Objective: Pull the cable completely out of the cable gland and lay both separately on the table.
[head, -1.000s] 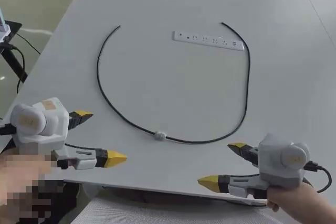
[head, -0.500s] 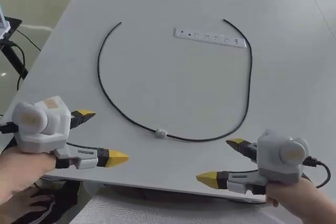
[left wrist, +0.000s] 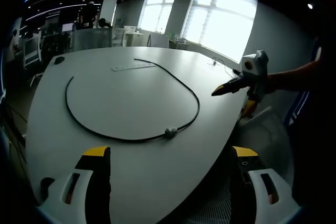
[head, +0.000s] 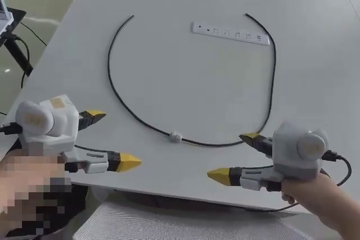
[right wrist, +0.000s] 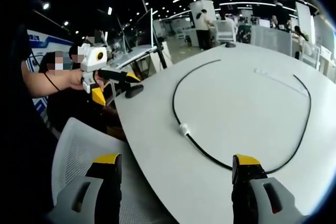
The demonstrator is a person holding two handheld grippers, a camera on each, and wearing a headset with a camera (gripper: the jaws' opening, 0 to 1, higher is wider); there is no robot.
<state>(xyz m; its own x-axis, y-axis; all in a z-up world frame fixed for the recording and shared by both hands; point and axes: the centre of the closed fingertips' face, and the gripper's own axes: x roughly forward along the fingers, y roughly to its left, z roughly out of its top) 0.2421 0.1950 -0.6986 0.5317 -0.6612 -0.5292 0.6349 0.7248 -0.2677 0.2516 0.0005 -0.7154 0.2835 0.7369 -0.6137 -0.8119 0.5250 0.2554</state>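
Observation:
A long black cable (head: 110, 77) lies in a wide U on the white table (head: 185, 77), threaded through a small white cable gland (head: 175, 136) at the bottom of the curve. The same gland (left wrist: 170, 131) and cable (left wrist: 195, 95) lie ahead in the left gripper view, and the gland (right wrist: 183, 128) with the cable (right wrist: 176, 85) in the right gripper view. My left gripper (head: 111, 138) is open near the table's front left edge, left of the gland. My right gripper (head: 234, 156) is open at the front edge, right of the gland. Neither touches anything.
A white power strip (head: 229, 33) lies at the far side, inside the cable's loop. A white chair back (head: 146, 223) sits below the table's front edge. A black stand and cords (head: 16, 49) are on the floor at left.
The head camera has shifted, so the picture sits a little higher and to the right. Both grippers have edged slightly toward the gland and stayed open. The cable and gland have not moved.

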